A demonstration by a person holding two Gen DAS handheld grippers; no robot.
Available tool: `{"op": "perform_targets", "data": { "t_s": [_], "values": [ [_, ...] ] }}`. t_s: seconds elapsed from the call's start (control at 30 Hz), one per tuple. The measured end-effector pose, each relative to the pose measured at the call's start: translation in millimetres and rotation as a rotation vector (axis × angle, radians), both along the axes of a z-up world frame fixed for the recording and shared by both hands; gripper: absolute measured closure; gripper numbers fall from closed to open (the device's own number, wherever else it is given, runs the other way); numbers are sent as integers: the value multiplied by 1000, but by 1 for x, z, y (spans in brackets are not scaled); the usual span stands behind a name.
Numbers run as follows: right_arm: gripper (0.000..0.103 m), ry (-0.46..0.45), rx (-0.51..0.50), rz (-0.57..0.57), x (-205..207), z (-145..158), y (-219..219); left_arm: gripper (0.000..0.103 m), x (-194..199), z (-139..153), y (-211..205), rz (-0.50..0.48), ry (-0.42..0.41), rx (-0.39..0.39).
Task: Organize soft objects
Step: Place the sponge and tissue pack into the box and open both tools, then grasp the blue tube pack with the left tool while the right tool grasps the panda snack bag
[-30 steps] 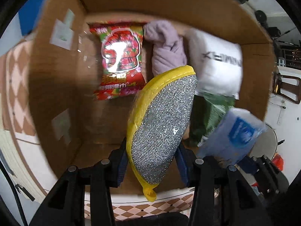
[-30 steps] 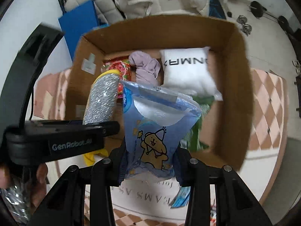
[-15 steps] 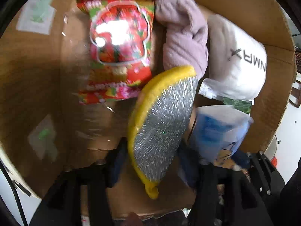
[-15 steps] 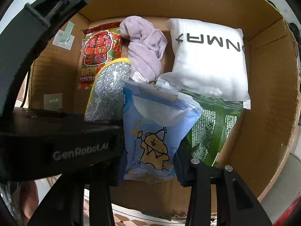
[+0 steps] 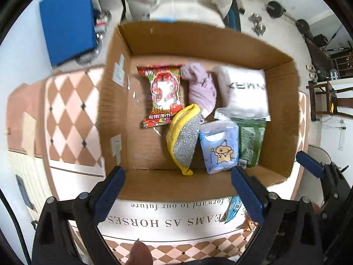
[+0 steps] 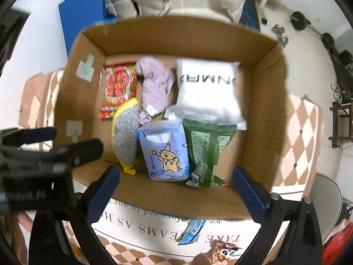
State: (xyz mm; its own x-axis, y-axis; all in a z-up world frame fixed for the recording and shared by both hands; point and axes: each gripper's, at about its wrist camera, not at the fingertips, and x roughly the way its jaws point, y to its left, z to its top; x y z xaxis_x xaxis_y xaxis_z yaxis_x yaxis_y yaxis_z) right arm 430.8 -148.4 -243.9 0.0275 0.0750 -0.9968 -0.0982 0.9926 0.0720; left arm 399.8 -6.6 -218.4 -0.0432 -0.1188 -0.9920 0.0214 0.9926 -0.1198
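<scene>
An open cardboard box (image 5: 280,119) (image 6: 262,119) holds a red snack pack (image 5: 164,92) (image 6: 118,87), a lilac cloth (image 5: 201,87) (image 6: 154,84), a white pillow pack (image 5: 245,90) (image 6: 207,90), a green pack (image 5: 251,141) (image 6: 205,150), a yellow-and-silver scrubber (image 5: 183,141) (image 6: 125,139) and a blue tissue pack (image 5: 220,148) (image 6: 165,150). My left gripper (image 5: 178,194) is open and empty above the box's near wall. My right gripper (image 6: 176,194) is open and empty beside it. The left gripper's body shows at the left of the right wrist view (image 6: 44,152).
The box stands on a checkered cloth (image 5: 68,119) with printed lettering. A small blue packet (image 6: 192,231) and a small cartoon packet (image 6: 222,251) lie on the cloth near me. A blue panel (image 5: 68,19) and a chair (image 5: 328,101) stand beyond the box.
My left gripper let go of the scrubber and my right gripper let go of the tissue pack; both lie in the box. Both grippers opened and pulled back above the box.
</scene>
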Motion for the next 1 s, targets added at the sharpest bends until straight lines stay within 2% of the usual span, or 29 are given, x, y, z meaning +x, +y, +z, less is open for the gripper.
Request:
{"op": "perform_targets", "data": {
  "t_s": [0.07,0.1,0.23,0.37,0.47,0.53,0.67,0.73,0.77,0.83,1.0],
  "values": [
    [0,-34,-5,-12,-7,13,-6,1,-17,16,-2,5,-46,0],
    [0,-47,-2,-18,-12,20,-8,1,-11,21,3,6,-57,-3],
    [0,-83,20,-37,-40,43,-12,1,-27,37,1,15,-131,7],
    [0,-137,44,-61,-73,62,-19,1,-53,58,-8,25,-239,62],
    [0,-177,58,-107,-105,74,-41,1,-80,64,-17,33,-291,102],
    [0,-172,63,-154,-128,71,-63,1,-98,57,-26,23,-301,107],
    [0,-111,25,-268,-176,39,-112,3,-127,2,-64,-84,-186,80],
    [0,-44,15,-324,-200,9,-135,17,-135,-32,-85,-137,-118,86],
    [0,-7,23,-346,-209,-5,-144,28,-138,-52,-98,-167,-76,92],
    [0,69,41,-390,-228,-36,-161,39,-140,-88,-123,-213,4,88],
    [0,132,46,-471,-256,-80,-185,39,-134,-145,-166,-263,106,83]
  ]
}}
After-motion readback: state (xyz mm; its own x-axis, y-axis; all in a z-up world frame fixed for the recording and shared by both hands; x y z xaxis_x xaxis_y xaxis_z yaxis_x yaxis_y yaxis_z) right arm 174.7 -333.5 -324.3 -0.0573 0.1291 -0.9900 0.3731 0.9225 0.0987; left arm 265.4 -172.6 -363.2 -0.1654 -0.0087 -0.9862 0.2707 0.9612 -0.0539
